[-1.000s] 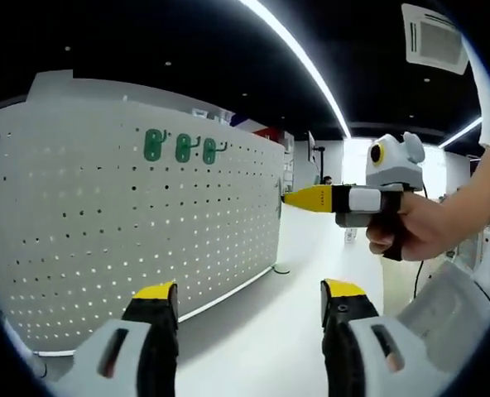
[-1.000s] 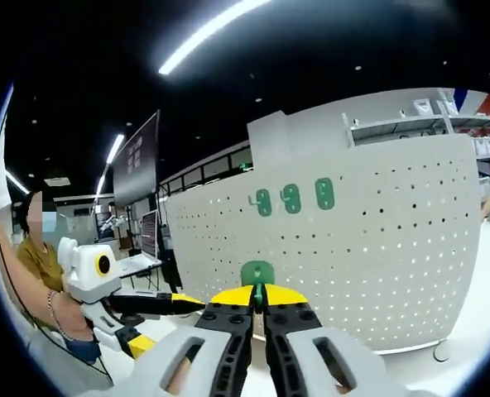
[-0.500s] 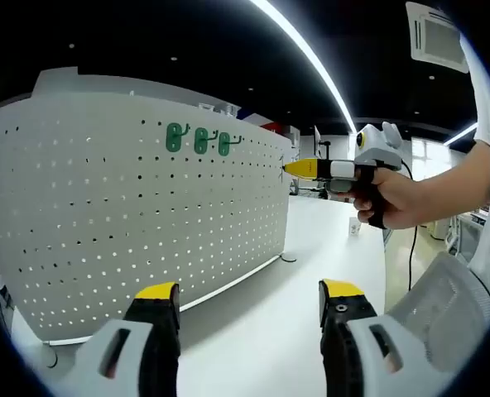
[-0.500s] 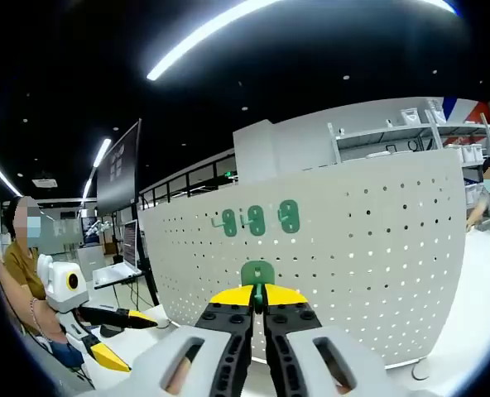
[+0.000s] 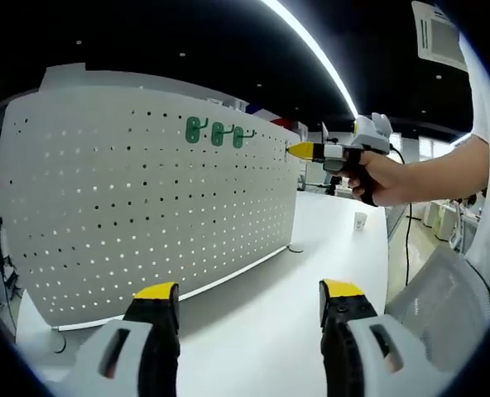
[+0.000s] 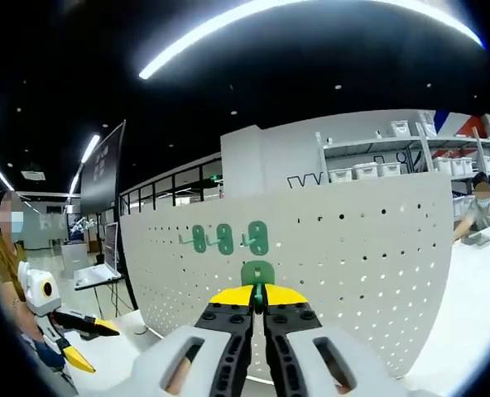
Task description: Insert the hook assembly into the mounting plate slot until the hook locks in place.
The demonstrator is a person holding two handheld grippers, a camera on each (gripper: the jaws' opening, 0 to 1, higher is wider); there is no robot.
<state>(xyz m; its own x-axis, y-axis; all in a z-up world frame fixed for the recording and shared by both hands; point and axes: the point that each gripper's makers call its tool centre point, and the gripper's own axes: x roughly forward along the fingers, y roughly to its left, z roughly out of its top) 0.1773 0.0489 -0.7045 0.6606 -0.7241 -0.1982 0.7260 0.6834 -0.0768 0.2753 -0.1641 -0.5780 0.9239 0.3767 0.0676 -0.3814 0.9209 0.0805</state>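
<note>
White counter [image 5: 311,273] carries an upright white pegboard [image 5: 146,223], and three green hooks [image 5: 217,133] already hang in a row near its top edge. Your left tongs [image 5: 249,302] stand wide apart with nothing between them, low over the counter. Your right tongs [image 6: 259,298] are pressed together on a green hook assembly [image 6: 257,273], which you hold up in front of the pegboard, below the three hanging hooks.

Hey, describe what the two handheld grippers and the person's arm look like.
Both grippers, the left gripper and the right gripper, have black jaws with yellow tips on pale grey bodies. The right one has a dark pistol handle with a black cable hanging below. The person's sleeve is white.
</note>
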